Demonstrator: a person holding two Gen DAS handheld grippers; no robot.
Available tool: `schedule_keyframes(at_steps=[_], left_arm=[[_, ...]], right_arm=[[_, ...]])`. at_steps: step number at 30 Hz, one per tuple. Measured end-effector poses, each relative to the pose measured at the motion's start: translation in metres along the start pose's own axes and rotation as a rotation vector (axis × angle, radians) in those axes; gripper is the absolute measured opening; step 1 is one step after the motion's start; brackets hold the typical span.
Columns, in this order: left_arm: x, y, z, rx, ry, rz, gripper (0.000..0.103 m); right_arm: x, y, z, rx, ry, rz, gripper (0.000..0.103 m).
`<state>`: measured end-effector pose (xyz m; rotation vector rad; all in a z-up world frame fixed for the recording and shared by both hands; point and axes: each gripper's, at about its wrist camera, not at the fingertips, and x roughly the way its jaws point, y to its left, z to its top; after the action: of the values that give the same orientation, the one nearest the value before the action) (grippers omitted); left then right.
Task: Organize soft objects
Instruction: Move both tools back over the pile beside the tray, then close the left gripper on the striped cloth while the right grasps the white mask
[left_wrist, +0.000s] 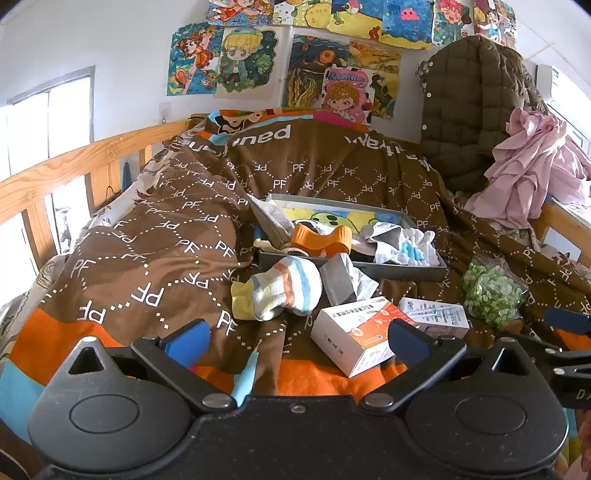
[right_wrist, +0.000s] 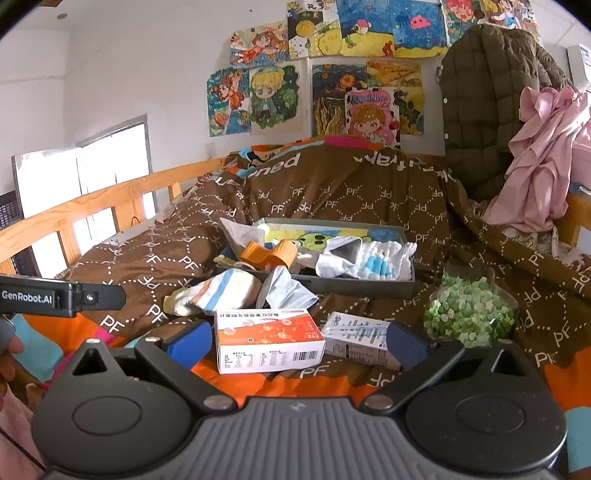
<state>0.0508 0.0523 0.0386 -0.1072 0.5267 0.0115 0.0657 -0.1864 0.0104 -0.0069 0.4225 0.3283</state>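
Some of the job looks done. The gray tray sits on the bed, and it already has soft things in it: an orange sock and white cloths. A striped sock lies on the bed just in front of the tray, not in it yet. A face mask lies beside that sock, touching the tray's front wall. These two probably go in next.

Two small boxes and a bag of green bits sit closer, on the blanket. They are not soft, so I think they stay out.

The left tool is spread wide and holds nothing. The right tool is spread wide too, with nothing in it.
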Motion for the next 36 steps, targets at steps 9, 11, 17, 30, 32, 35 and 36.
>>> schedule_keyframes(at_steps=[9, 11, 17, 30, 32, 35, 36], left_arm=[[0.017, 0.009, 0.008, -0.061, 0.032, 0.002, 0.102], [0.024, 0.011, 0.012, -0.067, 0.041, 0.006, 0.102], [0.041, 0.013, 0.025, -0.002, 0.034, 0.025, 0.102], [0.095, 0.028, 0.045, 0.029, 0.096, -0.004, 0.102], [0.105, 0.028, 0.047, 0.05, 0.088, -0.009, 0.102], [0.12, 0.029, 0.05, 0.074, 0.069, -0.027, 0.102], [0.125, 0.03, 0.05, 0.08, 0.066, -0.041, 0.102]], right_arm=[[0.027, 0.0, 0.005, 0.005, 0.02, 0.013, 0.103], [0.033, 0.002, 0.007, -0.006, 0.017, 0.018, 0.103], [0.055, 0.01, 0.016, -0.044, 0.002, 0.021, 0.103], [0.094, 0.008, 0.02, -0.074, 0.018, -0.022, 0.103], [0.1, 0.007, 0.019, -0.074, 0.027, -0.027, 0.103], [0.113, 0.007, 0.018, -0.085, 0.04, -0.038, 0.103], [0.117, 0.007, 0.019, -0.094, 0.042, -0.041, 0.103]])
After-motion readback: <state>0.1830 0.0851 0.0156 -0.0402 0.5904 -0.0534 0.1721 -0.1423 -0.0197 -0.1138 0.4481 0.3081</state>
